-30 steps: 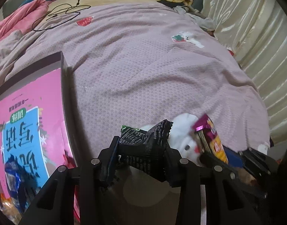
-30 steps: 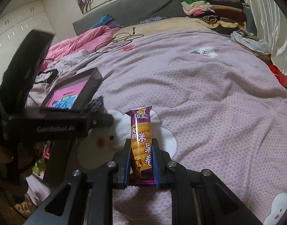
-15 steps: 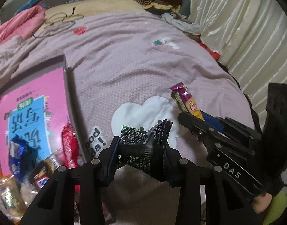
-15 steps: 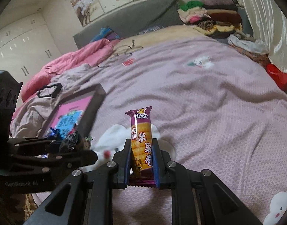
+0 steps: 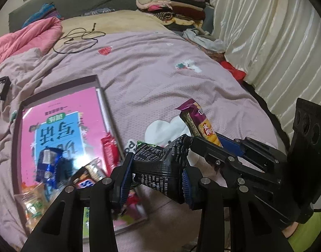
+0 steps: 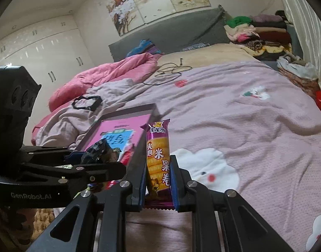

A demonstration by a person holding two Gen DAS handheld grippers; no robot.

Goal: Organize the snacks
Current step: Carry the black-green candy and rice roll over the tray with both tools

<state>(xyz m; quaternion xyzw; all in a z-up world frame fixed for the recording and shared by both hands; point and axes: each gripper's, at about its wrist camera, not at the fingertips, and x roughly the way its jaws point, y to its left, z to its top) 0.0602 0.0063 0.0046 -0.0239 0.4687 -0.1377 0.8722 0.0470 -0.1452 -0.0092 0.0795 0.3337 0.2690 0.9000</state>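
A crumpled black foil snack packet sat pinched in the left gripper above the lilac bedspread, beside a shallow snack-filled box with a pink liner. The right gripper clamped an upright purple-and-yellow rice-roll wrapper.

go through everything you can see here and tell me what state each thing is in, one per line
left gripper: shut on black snack packet
right gripper: shut on purple rice roll pack, upright
shallow box: open, snacks piled at its near end
black cable: loose on the bed
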